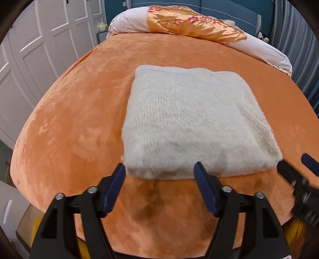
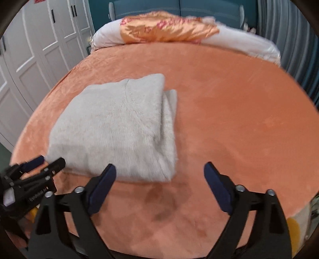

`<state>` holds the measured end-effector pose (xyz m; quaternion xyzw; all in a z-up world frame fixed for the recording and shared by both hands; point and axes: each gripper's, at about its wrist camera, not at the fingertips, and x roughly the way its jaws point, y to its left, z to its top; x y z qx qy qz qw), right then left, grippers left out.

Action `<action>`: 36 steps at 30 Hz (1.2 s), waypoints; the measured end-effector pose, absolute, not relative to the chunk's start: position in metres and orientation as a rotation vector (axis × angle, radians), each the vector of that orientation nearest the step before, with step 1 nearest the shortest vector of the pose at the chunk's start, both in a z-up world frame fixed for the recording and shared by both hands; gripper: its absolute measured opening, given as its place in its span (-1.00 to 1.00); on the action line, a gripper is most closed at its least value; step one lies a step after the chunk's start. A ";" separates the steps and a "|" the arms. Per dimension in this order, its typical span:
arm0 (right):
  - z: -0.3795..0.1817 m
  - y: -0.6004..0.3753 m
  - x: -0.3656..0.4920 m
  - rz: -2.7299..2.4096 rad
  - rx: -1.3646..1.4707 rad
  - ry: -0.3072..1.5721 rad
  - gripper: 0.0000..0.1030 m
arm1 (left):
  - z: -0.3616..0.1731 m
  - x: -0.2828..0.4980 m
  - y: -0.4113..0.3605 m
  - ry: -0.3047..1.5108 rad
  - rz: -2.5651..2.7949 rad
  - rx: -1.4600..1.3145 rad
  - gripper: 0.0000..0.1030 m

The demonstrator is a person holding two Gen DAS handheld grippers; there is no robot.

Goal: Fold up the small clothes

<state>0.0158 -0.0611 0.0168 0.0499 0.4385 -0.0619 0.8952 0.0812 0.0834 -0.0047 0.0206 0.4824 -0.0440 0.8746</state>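
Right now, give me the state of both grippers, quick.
Left gripper: open, holding nothing, fingers at the near edge of the folded white sweater.
Right gripper: open, holding nothing.

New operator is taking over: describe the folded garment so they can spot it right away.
Start from the big bed with the orange plush cover. On its near part, just ahead of both open tongs, lies the folded garment: a fuzzy off-white knit in a thick square bundle. It is the only pale fluffy item there; the shiny orange floral quilt sits far off at the headboard.

2 wrist fisheyes, low and close over the bed (image 1: pixel 79 111), facing its headboard (image 2: pixel 179 8), both sharing the folded sweater (image 1: pixel 191 121).
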 end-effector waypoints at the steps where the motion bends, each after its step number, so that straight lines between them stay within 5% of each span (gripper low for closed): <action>1: 0.015 -0.056 0.013 -0.139 0.085 0.904 0.77 | -0.007 0.077 0.081 1.007 -0.090 0.045 0.38; 36: -0.065 -0.052 -0.039 -0.204 0.132 0.945 0.90 | -0.072 0.022 0.070 0.913 -0.015 0.088 0.61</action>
